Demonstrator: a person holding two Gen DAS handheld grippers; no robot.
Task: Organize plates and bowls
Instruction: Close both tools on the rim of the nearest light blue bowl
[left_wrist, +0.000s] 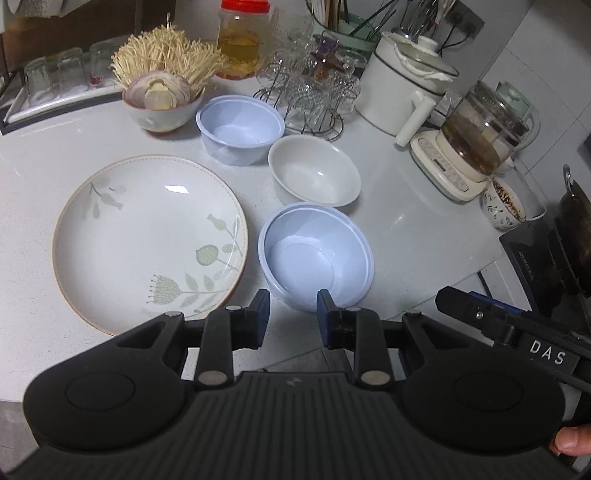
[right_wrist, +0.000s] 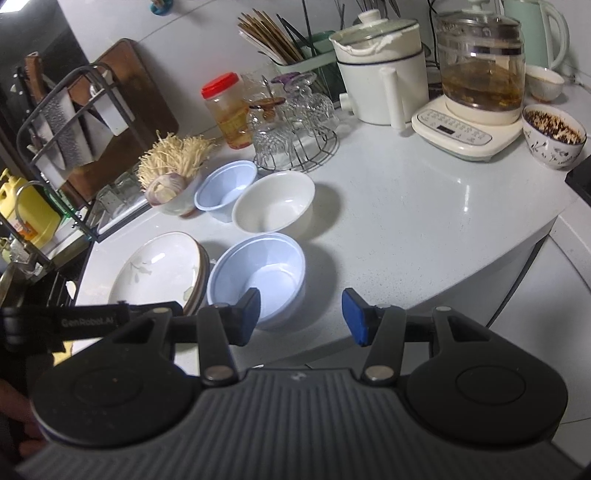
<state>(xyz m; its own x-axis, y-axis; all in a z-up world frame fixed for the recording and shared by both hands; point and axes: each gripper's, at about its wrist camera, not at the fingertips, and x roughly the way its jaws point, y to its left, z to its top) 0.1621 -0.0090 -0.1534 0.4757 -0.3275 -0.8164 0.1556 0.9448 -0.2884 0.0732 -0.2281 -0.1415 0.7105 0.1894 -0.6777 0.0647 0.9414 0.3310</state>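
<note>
A large floral plate lies on the white counter, seen edge-on at the left in the right wrist view. To its right sits a near pale blue bowl, behind it a white bowl, and further back a second blue bowl. All are empty. My left gripper hovers open just before the near blue bowl's front rim, nothing between its pads. My right gripper stands open wider beside that bowl's right front, holding nothing.
A bowl of sliced onion and enoki stands at the back left. A wire rack of glass cups, a red-lidded jar, a white pot, a glass kettle and a patterned cup line the back and right. The counter edge curves off at right.
</note>
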